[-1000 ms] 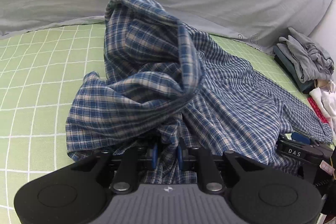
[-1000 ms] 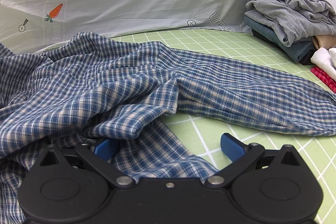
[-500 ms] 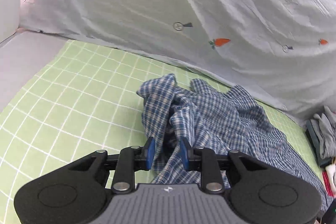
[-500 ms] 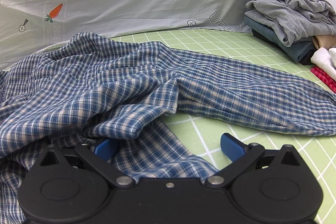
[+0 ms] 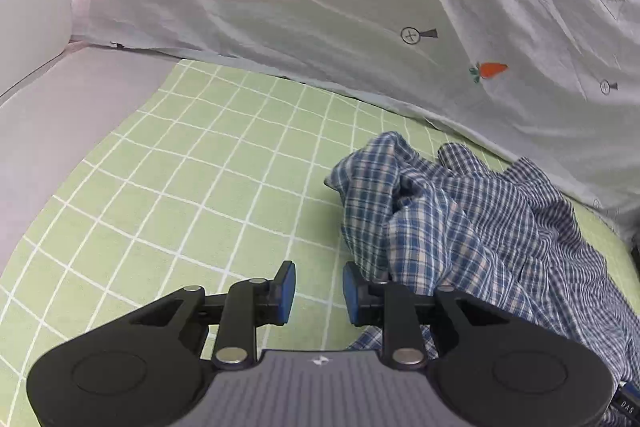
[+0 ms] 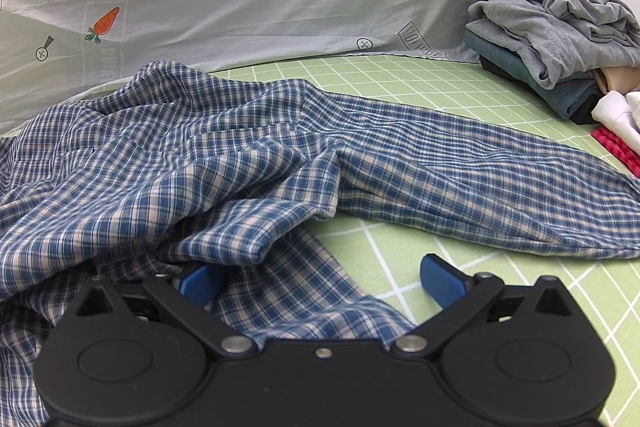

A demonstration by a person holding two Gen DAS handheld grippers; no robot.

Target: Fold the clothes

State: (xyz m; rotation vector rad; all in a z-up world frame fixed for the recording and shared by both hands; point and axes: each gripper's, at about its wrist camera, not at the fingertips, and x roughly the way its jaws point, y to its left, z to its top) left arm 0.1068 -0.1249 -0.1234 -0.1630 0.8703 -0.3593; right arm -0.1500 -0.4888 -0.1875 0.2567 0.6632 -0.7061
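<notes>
At the bottom of the left wrist view, the left hand-held gripper [image 5: 319, 293] stands released, pads parted over bare green checked bed sheet [image 5: 192, 187], the blue plaid shirt [image 5: 472, 227] just right of it. The right hand-held gripper [image 6: 320, 279] gapes wide, shirt hem between its pads. Folded grey clothes [image 6: 552, 27] sit upper right.

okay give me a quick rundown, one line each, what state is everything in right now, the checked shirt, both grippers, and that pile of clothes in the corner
Checked shirt: unfolded, crumpled, spread on the green grid sheet.
Left gripper: jaws open, nothing between them, shirt beside its right finger.
Right gripper: jaws wide open, shirt fabric lying loose between them.
Clothes pile: stacked, grey garment on top rumpled.
</notes>
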